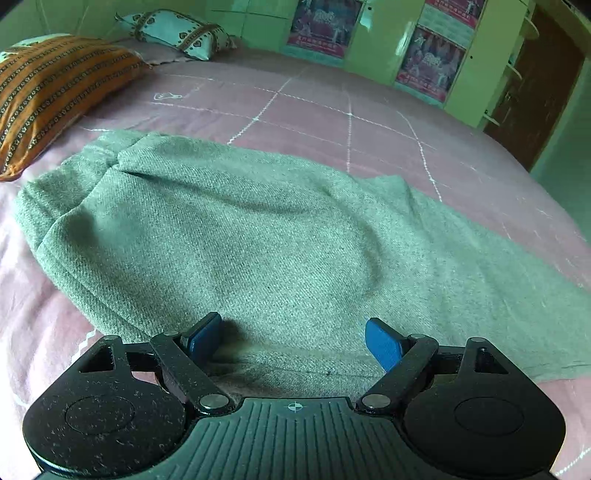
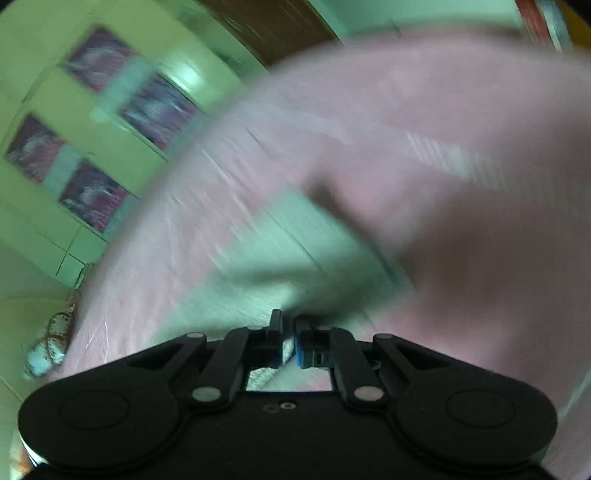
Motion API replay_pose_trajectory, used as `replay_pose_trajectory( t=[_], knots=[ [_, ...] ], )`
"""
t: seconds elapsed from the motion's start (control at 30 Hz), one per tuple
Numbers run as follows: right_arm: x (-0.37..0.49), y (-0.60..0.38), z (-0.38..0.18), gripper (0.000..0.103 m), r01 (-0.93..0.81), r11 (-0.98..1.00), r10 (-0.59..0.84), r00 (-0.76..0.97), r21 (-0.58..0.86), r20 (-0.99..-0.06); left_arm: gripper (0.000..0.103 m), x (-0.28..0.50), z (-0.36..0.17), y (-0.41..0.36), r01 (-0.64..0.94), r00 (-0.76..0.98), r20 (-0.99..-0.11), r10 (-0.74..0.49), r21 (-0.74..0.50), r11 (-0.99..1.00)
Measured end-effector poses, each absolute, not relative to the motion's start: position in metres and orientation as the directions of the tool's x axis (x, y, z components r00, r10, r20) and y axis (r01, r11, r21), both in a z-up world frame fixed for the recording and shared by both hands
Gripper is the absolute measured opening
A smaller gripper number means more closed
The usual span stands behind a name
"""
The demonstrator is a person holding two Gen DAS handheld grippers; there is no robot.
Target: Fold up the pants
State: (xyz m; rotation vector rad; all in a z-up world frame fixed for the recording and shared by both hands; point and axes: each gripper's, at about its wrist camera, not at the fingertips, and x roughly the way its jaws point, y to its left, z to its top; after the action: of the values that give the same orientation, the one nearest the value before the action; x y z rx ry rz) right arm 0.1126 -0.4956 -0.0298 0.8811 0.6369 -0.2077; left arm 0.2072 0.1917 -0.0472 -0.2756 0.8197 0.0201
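Blurring heavily, the right view is showing the right gripper [image 2: 289, 334] pinching a fold of the pants [image 2: 258, 258]. The left gripper [image 1: 295, 338] is hovering wide apart, holding nothing, over the pants [image 1: 258, 240] lying on the bed [image 1: 369, 110], bare sheet stretching beyond.

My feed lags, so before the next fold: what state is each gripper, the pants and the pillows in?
Left gripper: open, low over the pants, holding nothing.
Right gripper: shut on the pants, picture blurred.
Pants: lying on the bed, rumpled, partly folded.
Striped pillow: lying on the bed, apart from the pants.
White pillow: lying at the far edge.
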Motion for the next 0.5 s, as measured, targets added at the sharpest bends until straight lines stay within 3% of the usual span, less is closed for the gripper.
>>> replay_pose_trajectory(
  t=[0.07,0.2,0.27,0.33,0.43,0.5],
  knots=[
    [0.108,-0.493,-0.027,0.008,0.417,0.618,0.064,0.818,0.667,-0.571,0.083,0.206,-0.046,0.195,-0.121,0.687,-0.719,-0.106,-0.257,0.959],
    [0.116,-0.493,-0.024,0.000,0.435,0.654,0.020,0.808,0.619,-0.589,0.083,0.202,-0.048,0.201,-0.122,0.701,-0.703,-0.120,-0.283,0.951],
    [0.115,-0.492,-0.019,0.001,0.448,0.658,0.005,0.802,0.606,-0.598,0.083,0.199,-0.045,0.202,-0.131,0.716,-0.689,-0.109,-0.286,0.949],
    [0.108,-0.482,-0.009,0.011,0.470,0.655,-0.035,0.801,0.591,-0.598,0.083,0.187,-0.040,0.204,-0.160,0.756,-0.649,-0.084,-0.307,0.938],
    [0.098,-0.456,-0.004,0.012,0.386,0.701,0.026,0.827,0.600,-0.562,0.083,0.163,-0.035,0.203,-0.223,0.817,-0.577,0.024,-0.278,0.934],
    [0.101,-0.427,-0.009,0.015,0.301,0.684,0.167,0.822,0.664,-0.544,0.083,0.154,-0.037,0.202,-0.249,0.821,-0.570,0.040,-0.294,0.923]
  ],
)
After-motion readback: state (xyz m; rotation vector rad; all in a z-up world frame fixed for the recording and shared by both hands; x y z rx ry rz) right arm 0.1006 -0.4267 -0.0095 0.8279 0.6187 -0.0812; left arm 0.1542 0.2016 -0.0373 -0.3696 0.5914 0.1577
